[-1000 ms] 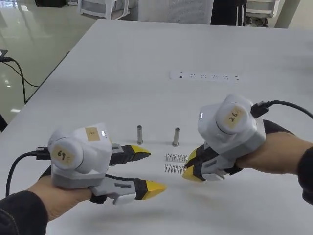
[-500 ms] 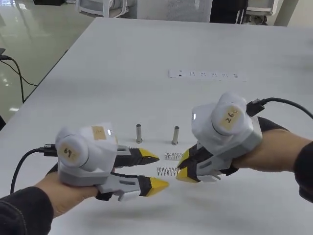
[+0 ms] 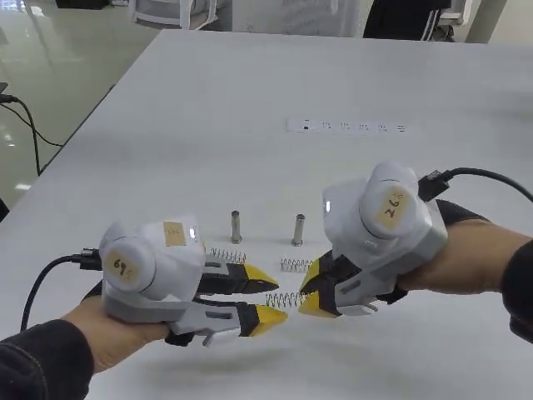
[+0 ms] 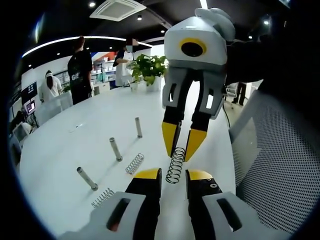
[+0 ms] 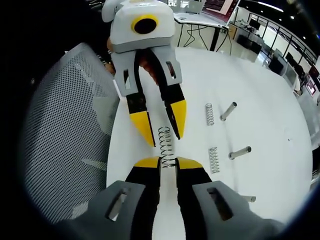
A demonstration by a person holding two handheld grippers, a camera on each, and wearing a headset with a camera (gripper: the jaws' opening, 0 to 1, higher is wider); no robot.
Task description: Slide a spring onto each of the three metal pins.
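A white table [image 3: 208,125] carries the work. Far back on it lies a white power strip [image 3: 346,127], well apart from everything else. Two metal pins stand upright near the middle, the left pin [image 3: 236,227] and the middle pin [image 3: 298,230]. The third pin [image 4: 138,127] stands in line with them in the left gripper view; in the head view the right gripper's body is in front of that spot.

A second spring [image 3: 226,255] lies flat just in front of the left pin, close against the left gripper's body. A third spring [image 3: 296,265] lies in front of the middle pin, just beside the right gripper's upper tip.

The right gripper [image 3: 308,288] has its yellow tips nearly together, pinching one end of a spring [image 3: 285,298] that it holds level above the table. The left gripper [image 3: 268,300] faces it with its jaws parted; the spring's free end sits between its tips. Whether those tips touch the coil cannot be told.

A round sticker on the left gripper reads "69", and the one on the right reads "26". A grey mesh chair back [image 5: 65,130] is beside the table edge, and a leafy plant [image 4: 147,67] is beyond the table's far end.
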